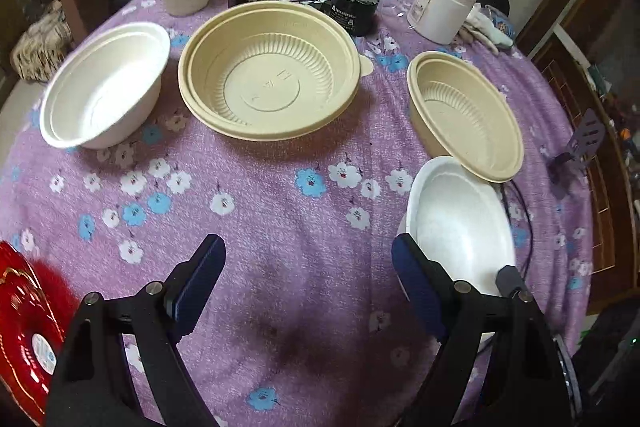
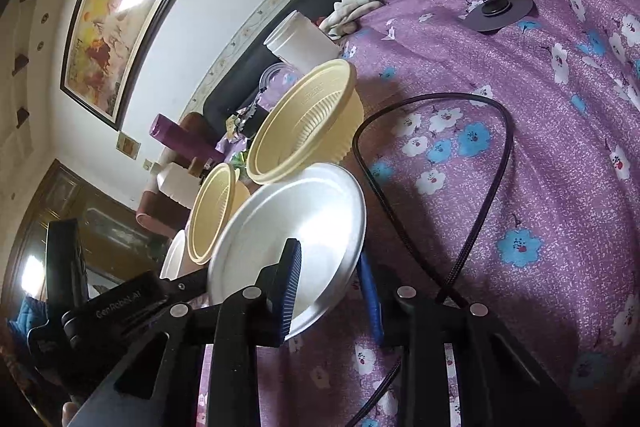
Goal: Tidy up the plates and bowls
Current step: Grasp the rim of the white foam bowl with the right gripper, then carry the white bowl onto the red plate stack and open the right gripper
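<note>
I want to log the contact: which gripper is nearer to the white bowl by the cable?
Right. The right gripper straddles the rim of the white bowl, jaws not closed. The left gripper hovers open beside it, over the cloth.

Bare counter (image 1: 280, 227) lies open ahead; white bowl (image 1: 106, 87), wide beige bowl (image 1: 268, 71) and beige bowl (image 1: 466, 115) block beyond

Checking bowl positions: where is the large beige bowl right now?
In the left wrist view, the large beige bowl sits centre-back on the table, between the white bowl and smaller beige bowl.
</note>
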The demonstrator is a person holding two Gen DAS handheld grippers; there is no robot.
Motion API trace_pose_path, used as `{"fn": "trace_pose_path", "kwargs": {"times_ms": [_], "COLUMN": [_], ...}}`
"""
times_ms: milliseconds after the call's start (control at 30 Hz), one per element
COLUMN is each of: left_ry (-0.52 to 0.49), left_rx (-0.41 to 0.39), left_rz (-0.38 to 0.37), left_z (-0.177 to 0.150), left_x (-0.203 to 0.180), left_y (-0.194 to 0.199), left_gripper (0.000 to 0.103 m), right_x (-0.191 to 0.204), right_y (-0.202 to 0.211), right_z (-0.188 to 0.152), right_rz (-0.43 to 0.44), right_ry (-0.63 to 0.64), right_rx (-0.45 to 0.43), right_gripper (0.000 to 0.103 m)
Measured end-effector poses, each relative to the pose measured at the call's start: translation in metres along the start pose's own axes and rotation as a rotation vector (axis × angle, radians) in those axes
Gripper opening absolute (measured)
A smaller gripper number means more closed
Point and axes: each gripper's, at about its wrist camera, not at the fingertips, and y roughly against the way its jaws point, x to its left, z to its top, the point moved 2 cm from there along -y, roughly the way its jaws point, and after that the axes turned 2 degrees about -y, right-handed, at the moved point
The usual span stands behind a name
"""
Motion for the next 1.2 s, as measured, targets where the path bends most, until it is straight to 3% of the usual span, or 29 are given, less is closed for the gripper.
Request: {"fn": "trace_pose_path", "kwargs": {"times_ms": [233,367,533,700,1033,1133,1200], "left_ry": [-0.015,-0.036,-0.079,-0.099,-0.078,-0.084,-0.092], "left_rx": [0.018,-0.032,0.013,0.034,0.036,0.019,0.015], "left_rz": [-0.034,-0.022,0.001,0.069,0.061,0.056,0.036], "left_z": [-0.001,-0.001,-0.002,-0.006,-0.009,-0.010,-0.011], "left_x": [0.002,0.002,-0.018,-0.029,-0.025,-0.028,-0.030], "left_y": [0.005,0.017,-0.004,-0.033,-0.045,-0.044,-0.041], "left_gripper": [0.086,0.086,0.086,0.086,0.086,0.073,0.064], "right_x": [0.001,0.002,0.002,0.004,0.005,0.002,0.001], "right_y": [0.001,0.001,-0.001,-0.001,-0.006,-0.007,-0.007], "right_z": [-0.002,-0.002,-0.003,-0.003,-0.005,-0.004,-0.004], "right_rz": [-0.011,-0.008,-0.017,-0.029,-0.085,-0.099,-0.099], "right_ry": [0.022,0.030,0.037,0.057,0.092,0.092,0.089], "right_rx": [-0.005,-0.009,-0.005,-0.014,-0.015,-0.014,-0.011], "right_gripper": [0.030,0.030,0.030,0.030,0.025,0.015,0.014]}}
